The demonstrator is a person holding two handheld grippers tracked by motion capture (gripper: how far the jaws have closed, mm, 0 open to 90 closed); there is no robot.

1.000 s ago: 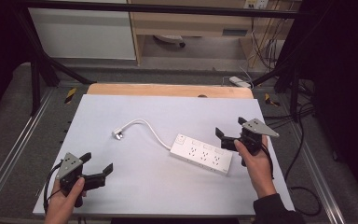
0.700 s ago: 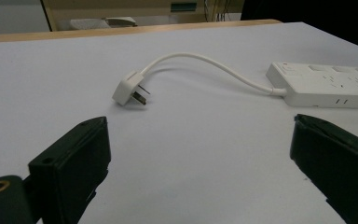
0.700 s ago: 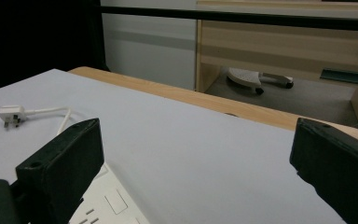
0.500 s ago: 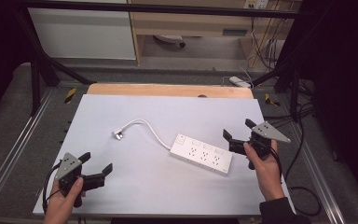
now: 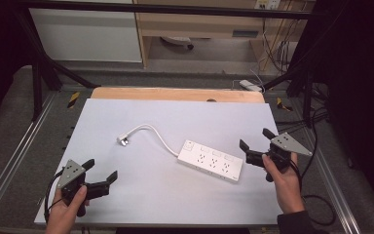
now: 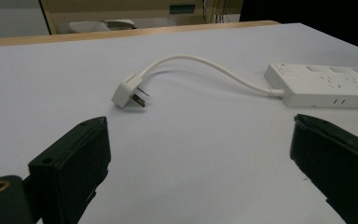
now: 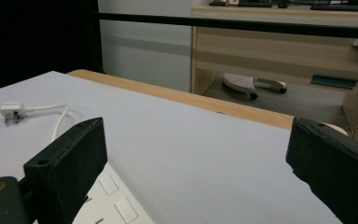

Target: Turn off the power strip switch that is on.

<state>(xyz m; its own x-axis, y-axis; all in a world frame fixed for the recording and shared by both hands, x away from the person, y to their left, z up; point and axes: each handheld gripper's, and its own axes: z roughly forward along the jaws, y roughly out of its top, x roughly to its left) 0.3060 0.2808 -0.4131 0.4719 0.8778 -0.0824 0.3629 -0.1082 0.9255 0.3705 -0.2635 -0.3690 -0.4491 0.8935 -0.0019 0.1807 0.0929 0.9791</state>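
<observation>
- The white power strip point(image 5: 210, 161) lies flat on the table point(image 5: 175, 117), right of centre, set at a slant, with its cable point(image 5: 161, 139) curving off to the plug point(image 5: 123, 140) left of centre
- The right gripper point(image 5: 257, 144) sits just beside the strip's right end, apart from it, with both jaws spread wide and nothing between them
- The left gripper point(image 5: 100, 171) rests low at the near left corner of the table, well apart from the strip and the plug, its jaws likewise released and empty
- My judgement: the step in hand is the approach, with no grasp made on either side; the strip and the plug lie free on the table
- The next move probably calls for the right gripper to line its 2 jaws across the strip's narrow end and close there, or for the left gripper to travel forward to the plug, which lies on its side with its pins point(image 6: 142, 98) pointing sideways, so the jaws should take its body rather than the pins
- The left gripper view gives the plug's pins and the cable's entry into the strip point(image 6: 326, 84), detail too small in the high view
- The right gripper view shows the strip's sockets point(image 7: 109, 200) right under its left jaw, plus a shelf beyond the table's wooden edge point(image 7: 186, 98)
- The high view alone relates both grippers to the strip at once
</observation>
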